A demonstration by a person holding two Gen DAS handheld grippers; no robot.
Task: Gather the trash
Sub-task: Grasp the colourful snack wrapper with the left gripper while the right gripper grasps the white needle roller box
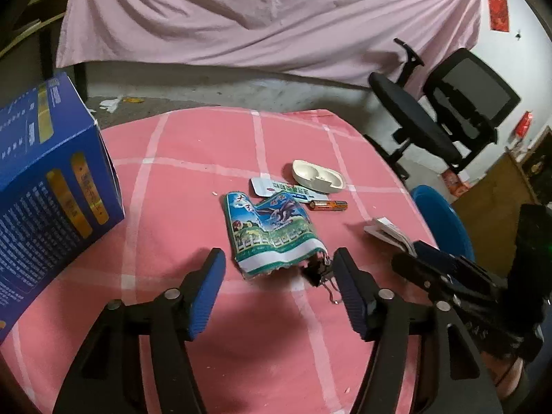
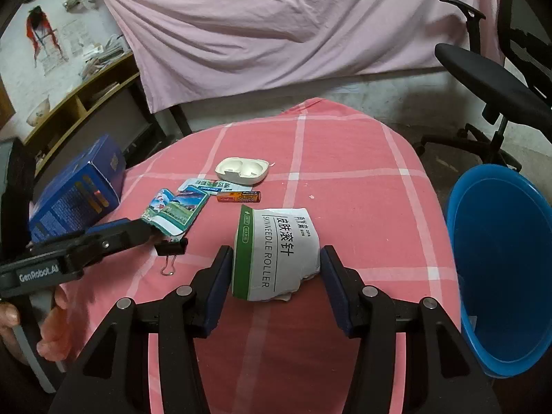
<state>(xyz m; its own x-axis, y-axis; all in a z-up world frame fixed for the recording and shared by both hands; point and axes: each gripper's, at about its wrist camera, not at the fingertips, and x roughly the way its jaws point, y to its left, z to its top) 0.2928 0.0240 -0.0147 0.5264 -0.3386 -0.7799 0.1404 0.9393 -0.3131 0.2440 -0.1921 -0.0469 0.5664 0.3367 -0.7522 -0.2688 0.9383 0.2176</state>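
A worktop (image 2: 345,179) draped in pink checked cloth is seen, with a round blue plastic bin (image 2: 500,269) just beside its right edge. A crumpled white-and-green paper packet (image 2: 276,252) is flanked by the right gripper (image 2: 276,276), its fingers spread and seemingly just touching, not yet pinching. The left gripper (image 1: 279,288), fingers spread and empty, hovers before a torn green-and-blue wrapper (image 1: 272,234) near a black binder clip (image 1: 317,272). Grasping appears underway; closure, then carriage to the bin, is judged next.
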